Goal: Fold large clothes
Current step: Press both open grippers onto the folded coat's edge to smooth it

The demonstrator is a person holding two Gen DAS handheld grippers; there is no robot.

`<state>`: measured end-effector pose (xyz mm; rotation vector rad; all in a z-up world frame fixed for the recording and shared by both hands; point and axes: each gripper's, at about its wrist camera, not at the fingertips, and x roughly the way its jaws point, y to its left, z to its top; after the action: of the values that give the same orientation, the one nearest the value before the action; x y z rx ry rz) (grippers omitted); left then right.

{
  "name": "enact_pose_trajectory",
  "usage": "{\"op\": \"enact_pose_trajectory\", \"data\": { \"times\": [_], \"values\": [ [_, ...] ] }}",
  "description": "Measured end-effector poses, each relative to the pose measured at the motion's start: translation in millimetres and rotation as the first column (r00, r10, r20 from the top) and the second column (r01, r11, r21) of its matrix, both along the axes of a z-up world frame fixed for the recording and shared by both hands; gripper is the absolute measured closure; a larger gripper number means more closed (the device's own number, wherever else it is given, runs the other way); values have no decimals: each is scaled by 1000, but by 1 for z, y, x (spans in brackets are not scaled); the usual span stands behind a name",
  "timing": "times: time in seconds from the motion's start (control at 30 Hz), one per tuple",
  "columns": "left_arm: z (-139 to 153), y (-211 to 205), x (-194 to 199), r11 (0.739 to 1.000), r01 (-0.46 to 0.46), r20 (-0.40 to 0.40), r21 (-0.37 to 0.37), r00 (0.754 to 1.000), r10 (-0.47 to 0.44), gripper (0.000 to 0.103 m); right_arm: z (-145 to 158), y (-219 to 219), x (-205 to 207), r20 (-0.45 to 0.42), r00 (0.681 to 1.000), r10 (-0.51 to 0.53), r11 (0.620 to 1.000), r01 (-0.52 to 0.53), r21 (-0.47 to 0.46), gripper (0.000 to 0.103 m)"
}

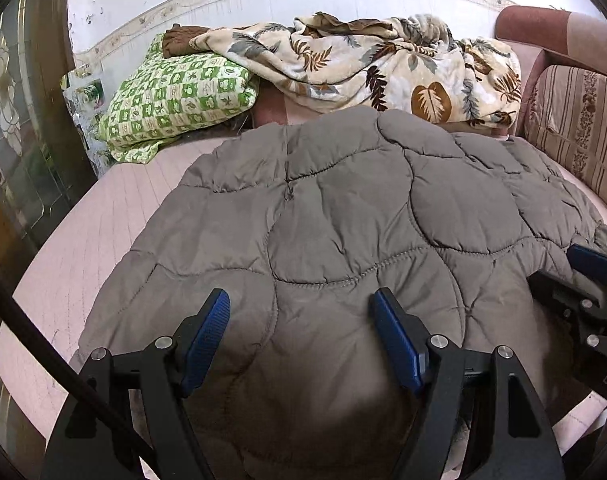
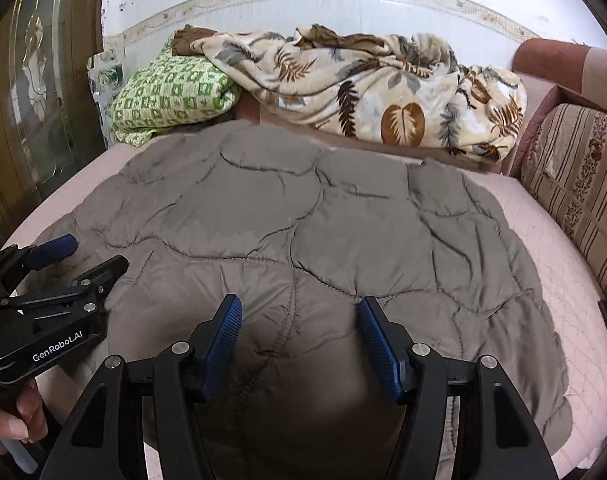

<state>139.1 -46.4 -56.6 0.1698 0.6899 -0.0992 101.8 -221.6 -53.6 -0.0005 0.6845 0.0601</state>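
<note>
A grey quilted padded garment point(image 1: 343, 208) point(image 2: 303, 216) lies spread flat on a pink bed sheet point(image 1: 115, 216) point(image 2: 559, 276). My left gripper point(image 1: 301, 300) hovers open over the garment's near edge, and nothing is pinched between its blue pads. It also shows at the left of the right wrist view as the left gripper point(image 2: 95, 254), held by a hand point(image 2: 11, 420). My right gripper point(image 2: 300, 306) stands open over the same near edge, further right, with only fabric lying under it. It appears at the right edge of the left wrist view, right gripper point(image 1: 559, 268).
A leaf-print blanket point(image 1: 383, 64) point(image 2: 375, 88) and a green checked folded cover point(image 1: 179, 100) point(image 2: 171, 92) lie heaped along the far wall. A striped cushion point(image 1: 579, 128) point(image 2: 579, 176) lines the right side. A glass-panelled door point(image 1: 19, 120) stands on the left.
</note>
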Motion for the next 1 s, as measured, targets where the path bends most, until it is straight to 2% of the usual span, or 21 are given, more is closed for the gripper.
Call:
{"op": "enact_pose_trajectory", "data": {
  "times": [0.33, 0.83, 1.0],
  "values": [
    [-7, -2, 4, 1000, 3, -12, 7, 1000, -3, 29, -17, 4, 10, -57, 998, -3, 999, 1, -32, 36],
    [-7, -3, -3, 1000, -15, 8, 7, 1000, 15, 29, -11, 1, -4, -33, 999, -12, 1000, 12, -13, 29],
    [-1, 2, -9, 1000, -17, 14, -15, 1000, 17, 29, -2, -1, -18, 2, 1000, -20, 1000, 20, -3, 29]
  ]
}}
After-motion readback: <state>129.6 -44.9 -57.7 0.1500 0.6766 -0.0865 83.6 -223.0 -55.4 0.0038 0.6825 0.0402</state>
